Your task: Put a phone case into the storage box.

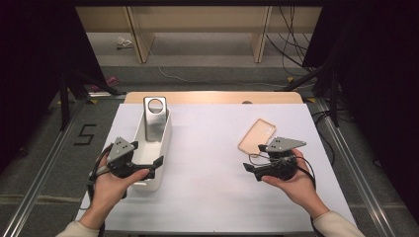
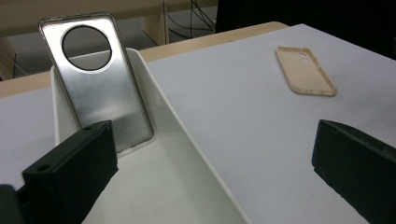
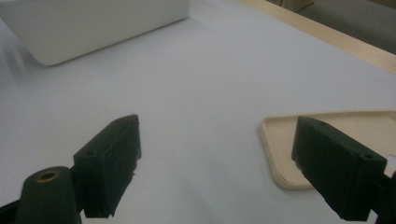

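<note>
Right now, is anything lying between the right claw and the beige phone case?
Nothing visible does. The right claw hangs open just short of the beige phone case, with bare white table cover between them.

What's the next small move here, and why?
Probably ease the right claw toward the beige phone case and bracket its near edge. The silver case already leans upright in the white bin, and the left claw sits open with nothing between its jaws. The beige case lies flat on the table sheet, beside the right claw's open jaws, untouched.
</note>
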